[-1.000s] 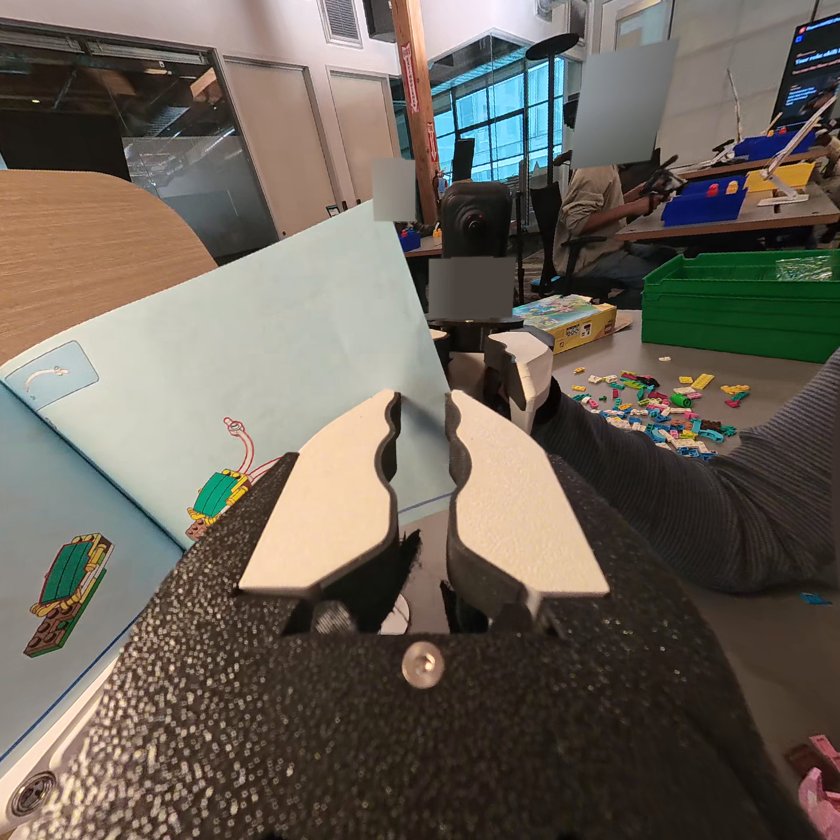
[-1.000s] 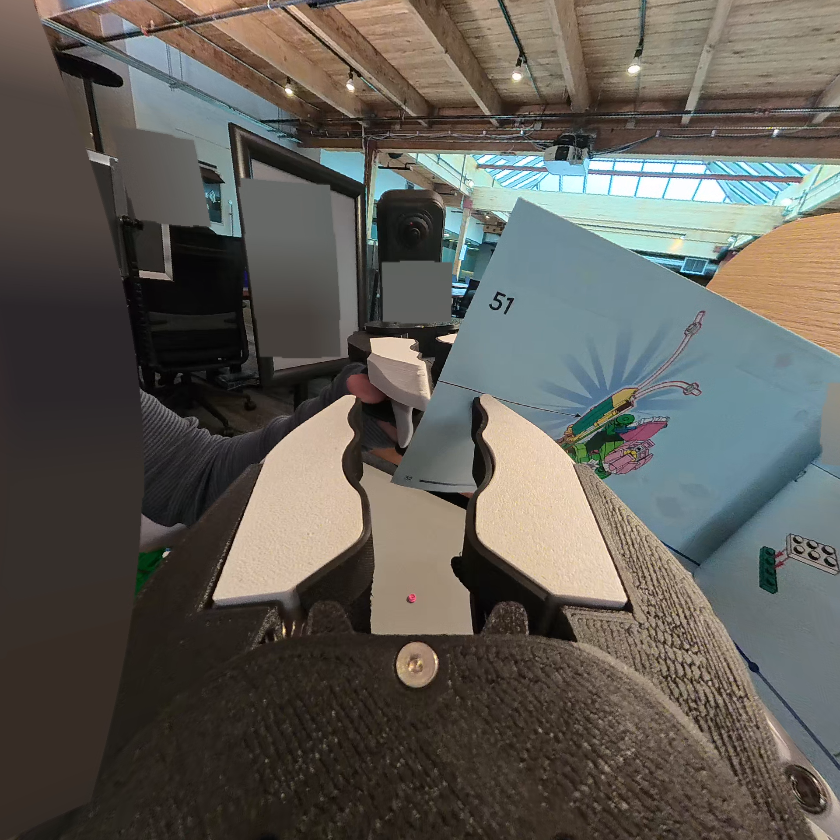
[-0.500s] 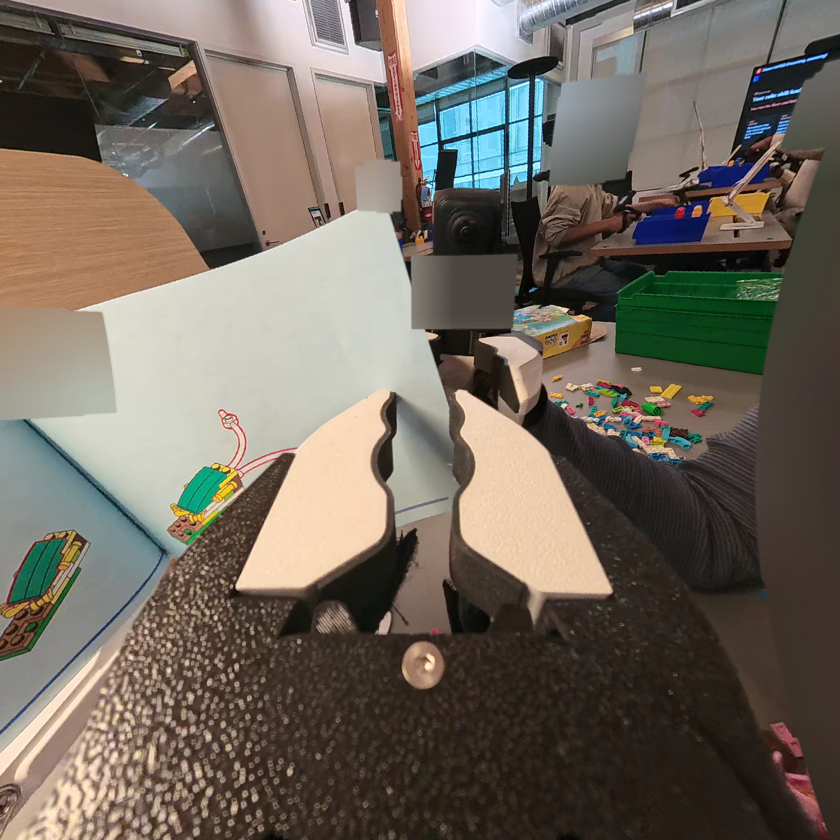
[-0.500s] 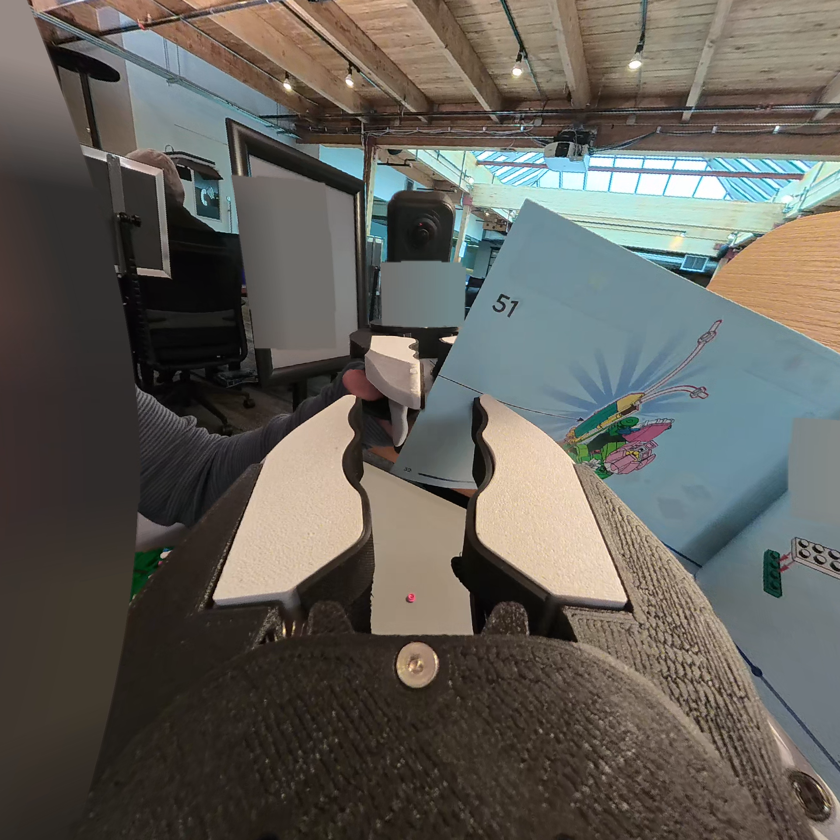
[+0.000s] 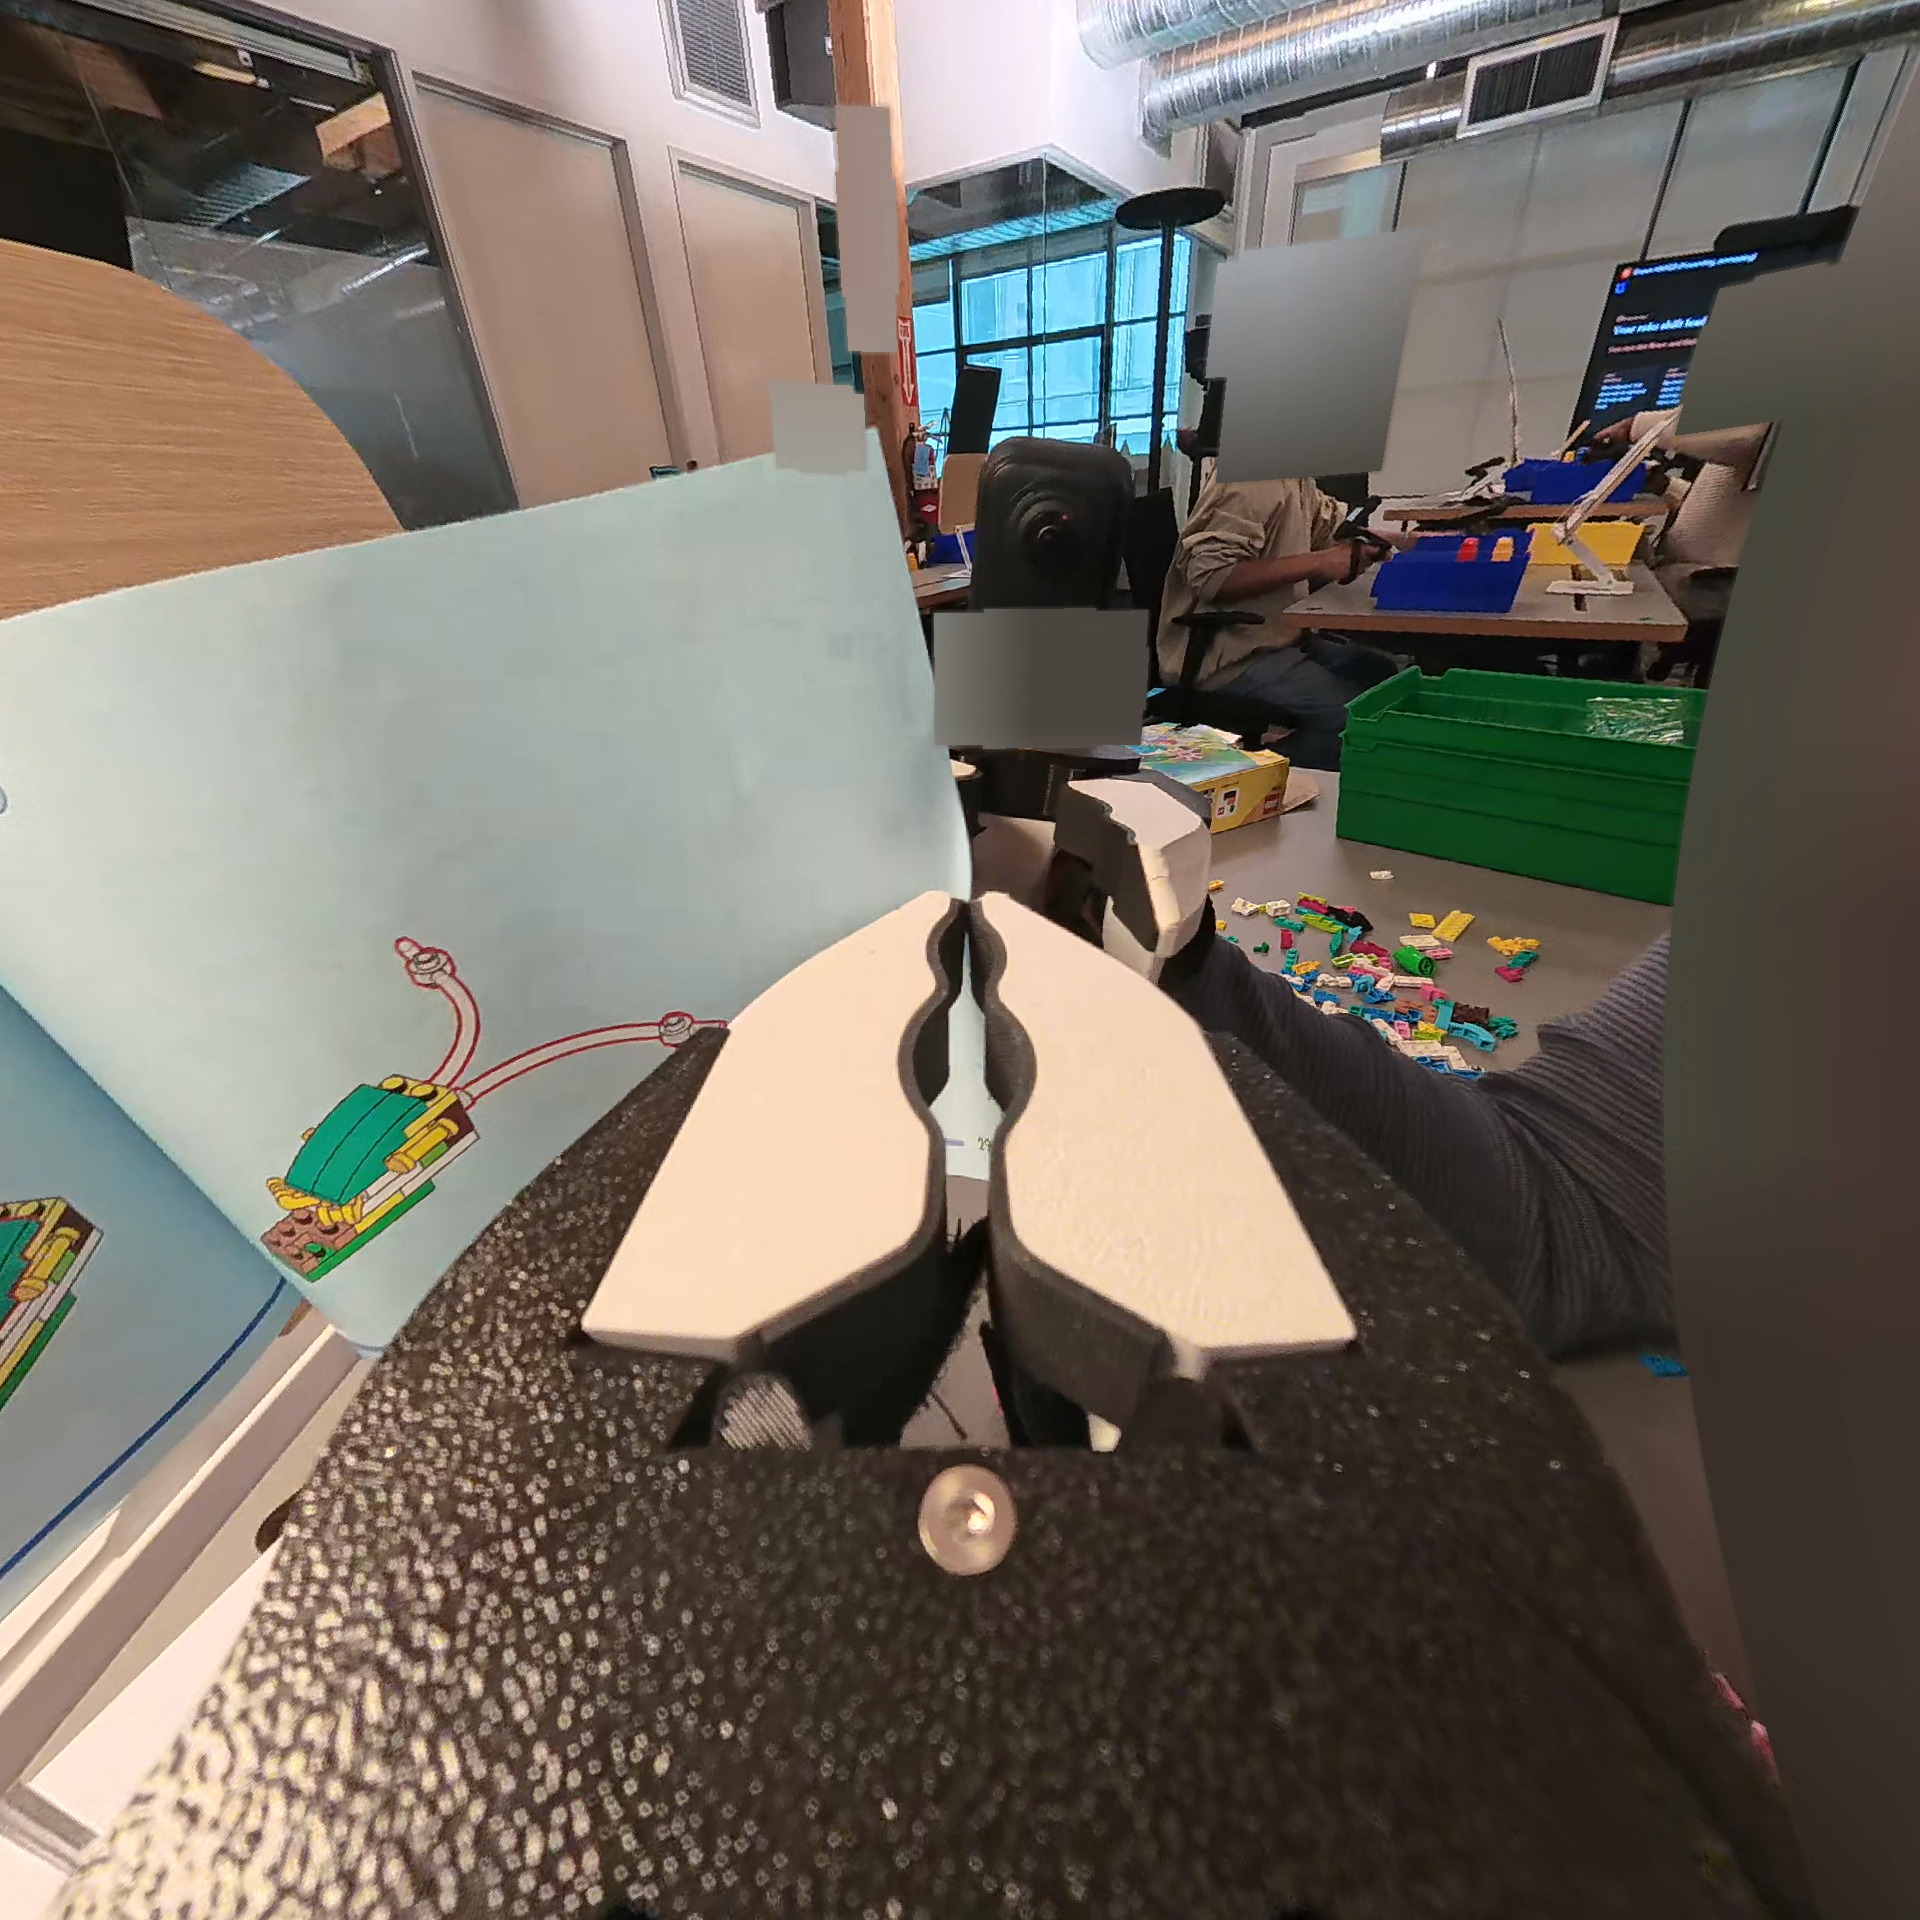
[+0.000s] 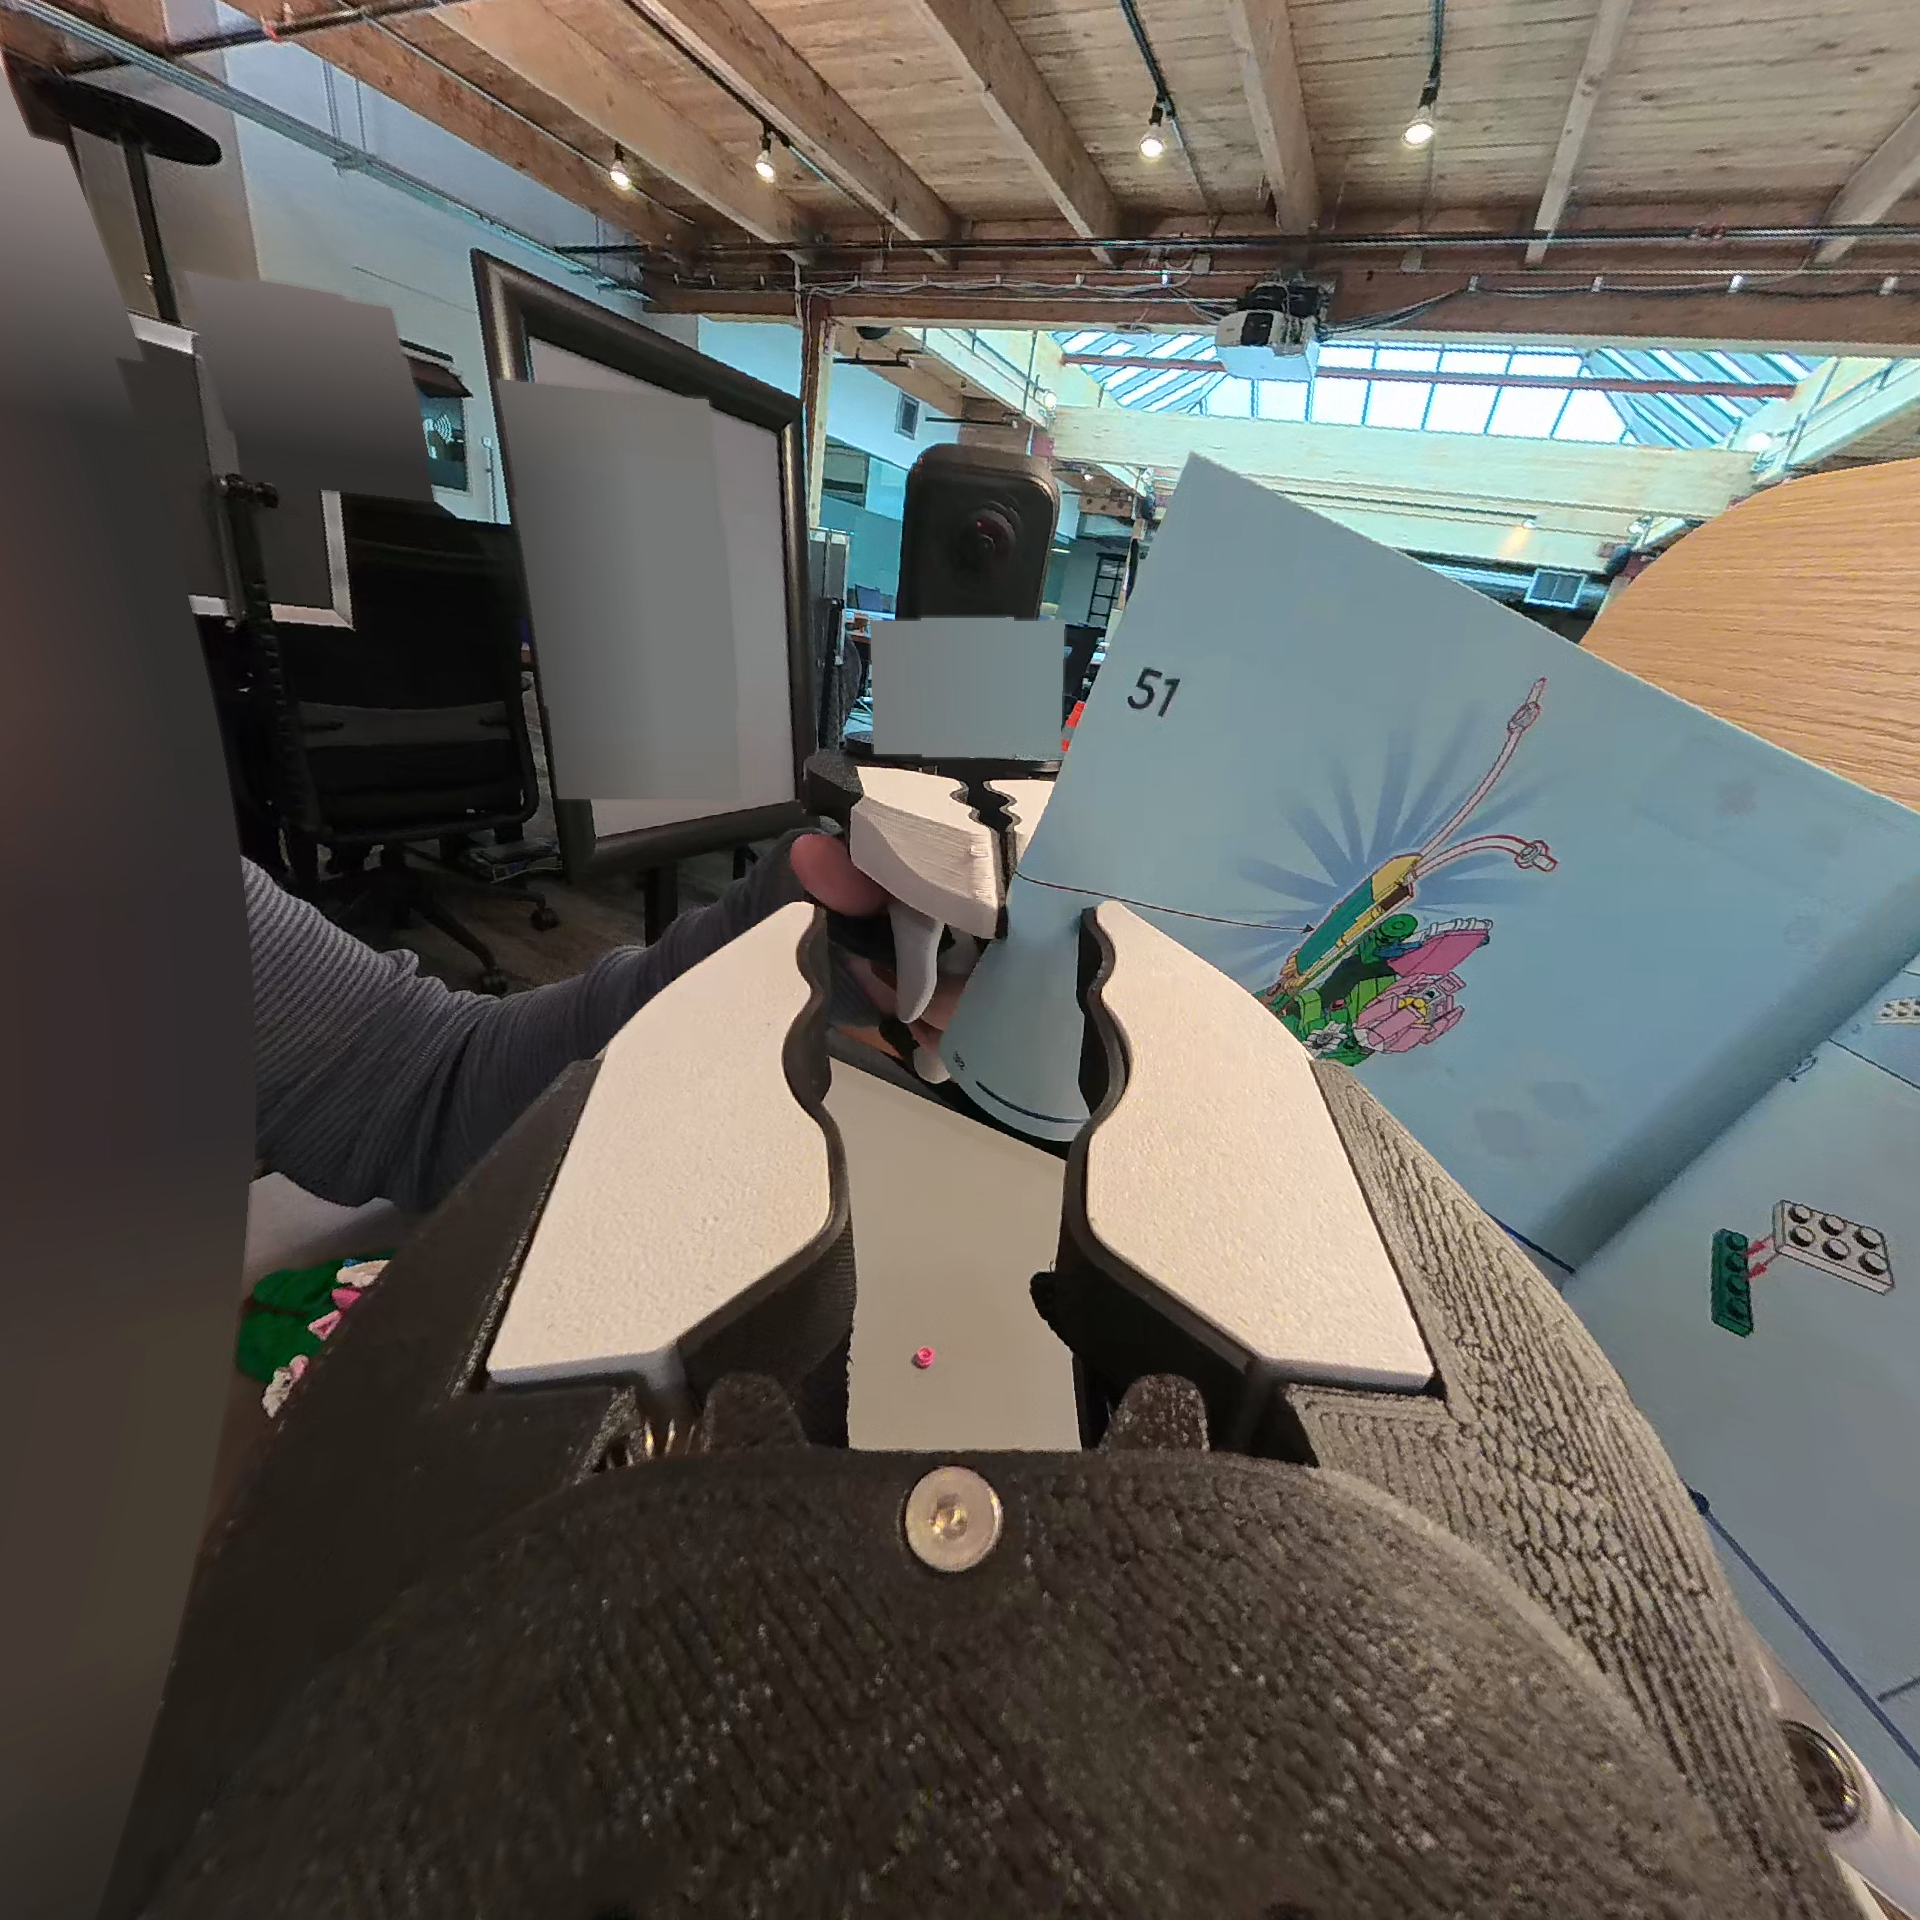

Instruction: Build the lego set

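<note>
pale blue booklet page pinched in closed left gripper; right gripper gapes beside it

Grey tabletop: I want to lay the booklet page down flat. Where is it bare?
Bare grey tabletop lies between the yellow box, the stacked green trays and the scattered colourful bricks. The brick scatter is crowded.

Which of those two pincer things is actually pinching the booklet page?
The left tool: its fingers are closed on the lifted light-blue page. The right tool is open, its fingers spread with the page corner loose between them.
</note>
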`<action>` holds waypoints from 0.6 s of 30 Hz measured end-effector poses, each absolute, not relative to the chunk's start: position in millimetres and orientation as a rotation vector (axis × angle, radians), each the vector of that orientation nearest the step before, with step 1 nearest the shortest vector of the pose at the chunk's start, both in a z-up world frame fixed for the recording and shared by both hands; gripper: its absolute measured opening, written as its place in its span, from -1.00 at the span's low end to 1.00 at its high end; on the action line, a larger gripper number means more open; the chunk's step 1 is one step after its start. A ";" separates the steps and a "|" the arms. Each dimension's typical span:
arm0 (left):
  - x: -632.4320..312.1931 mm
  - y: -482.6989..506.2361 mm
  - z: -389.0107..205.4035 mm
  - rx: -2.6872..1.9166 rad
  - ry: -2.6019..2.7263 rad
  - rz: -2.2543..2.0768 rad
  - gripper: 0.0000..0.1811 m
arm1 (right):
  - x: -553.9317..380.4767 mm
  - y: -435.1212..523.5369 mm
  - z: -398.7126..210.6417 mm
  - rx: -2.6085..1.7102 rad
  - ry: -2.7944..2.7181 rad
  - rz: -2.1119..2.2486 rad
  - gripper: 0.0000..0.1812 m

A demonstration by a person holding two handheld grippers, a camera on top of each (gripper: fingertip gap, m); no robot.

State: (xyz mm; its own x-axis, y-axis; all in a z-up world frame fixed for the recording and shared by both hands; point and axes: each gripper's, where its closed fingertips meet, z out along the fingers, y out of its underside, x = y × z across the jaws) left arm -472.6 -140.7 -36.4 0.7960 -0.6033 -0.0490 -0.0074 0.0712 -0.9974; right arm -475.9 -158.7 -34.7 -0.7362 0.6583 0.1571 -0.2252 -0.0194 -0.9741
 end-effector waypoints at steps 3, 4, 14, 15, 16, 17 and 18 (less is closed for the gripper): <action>-473.3 -140.0 -36.0 -1.444 0.519 -0.482 -1.00 | -477.7 -156.9 -34.0 -0.464 -1.626 1.806 -0.51; -473.9 -139.4 -35.4 -1.441 0.514 -0.482 -1.00 | -478.7 -155.5 -33.1 -0.470 -1.615 1.801 -0.52; -501.5 -138.1 0.6 -1.194 0.275 -0.520 -1.00 | -497.0 -137.1 -25.8 -0.564 -1.490 1.646 -0.51; -503.7 -138.5 1.9 -1.180 0.258 -0.536 -1.00 | -499.1 -137.2 -24.8 -0.569 -1.484 1.627 -0.51; -505.0 -138.7 2.5 -1.172 0.247 -0.554 -1.00 | -500.8 -137.9 -24.0 -0.572 -1.480 1.614 -0.51; -505.9 -138.9 3.0 -1.165 0.238 -0.570 -1.00 | -502.3 -139.4 -23.2 -0.570 -1.478 1.603 -0.51; -505.8 -139.2 3.3 -1.158 0.237 -0.588 -1.00 | -503.8 -140.9 -22.2 -0.566 -1.473 1.594 -0.51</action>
State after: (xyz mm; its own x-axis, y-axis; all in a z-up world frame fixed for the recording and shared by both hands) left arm -505.8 -139.2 3.3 0.8266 -0.5500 0.1197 0.3128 0.2721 -0.9100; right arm -503.8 -140.9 -22.2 -0.5196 0.8249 0.2224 -0.2868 0.0768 -0.9549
